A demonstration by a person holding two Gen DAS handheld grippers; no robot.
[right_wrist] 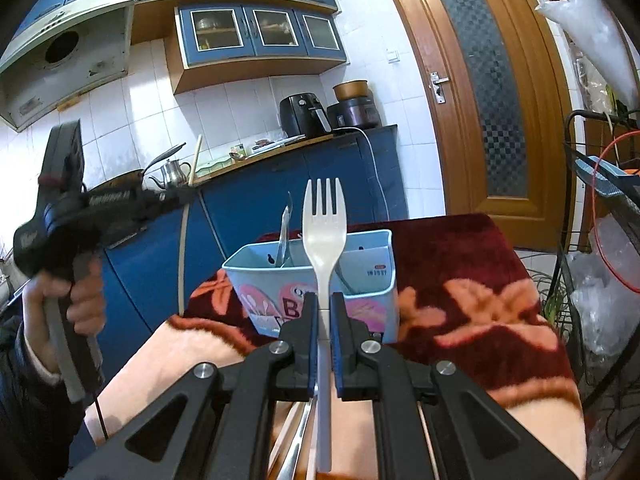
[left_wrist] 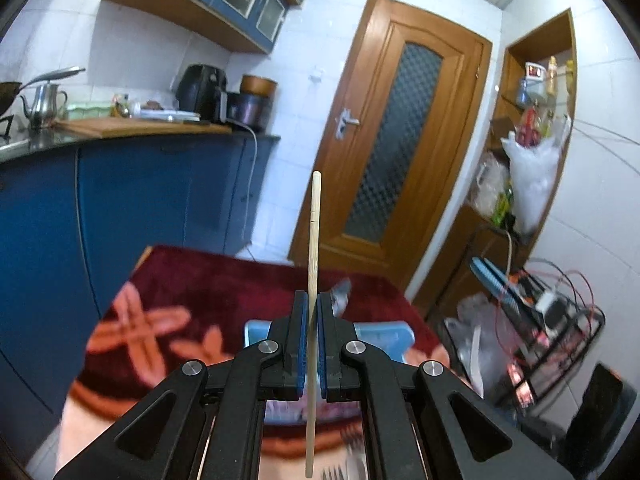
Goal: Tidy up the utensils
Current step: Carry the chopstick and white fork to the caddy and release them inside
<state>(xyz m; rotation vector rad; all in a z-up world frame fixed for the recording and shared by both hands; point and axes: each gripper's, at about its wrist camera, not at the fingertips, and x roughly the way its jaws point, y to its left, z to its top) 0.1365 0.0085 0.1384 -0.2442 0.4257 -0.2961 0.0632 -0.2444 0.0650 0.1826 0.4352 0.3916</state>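
Chopstick (left_wrist: 312, 280) pinched in left gripper (left_wrist: 313, 320), white plastic fork (right_wrist: 324, 248) clamped in right gripper (right_wrist: 324, 320); lower each upright into the blue holder (right_wrist: 376, 280) at twelve o'clock.

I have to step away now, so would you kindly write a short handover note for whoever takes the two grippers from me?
Left gripper: jaws shut on a wooden chopstick, held upright, raised above the table.
Right gripper: jaws shut on a white plastic fork, tines up, just in front of the holder.
Light blue utensil holder stands on the red floral cloth; at least one metal utensil already stands in it.
Left to do: drop the fork and the chopstick into the holder, then collect the loose utensils lying below the right gripper, only partly visible.
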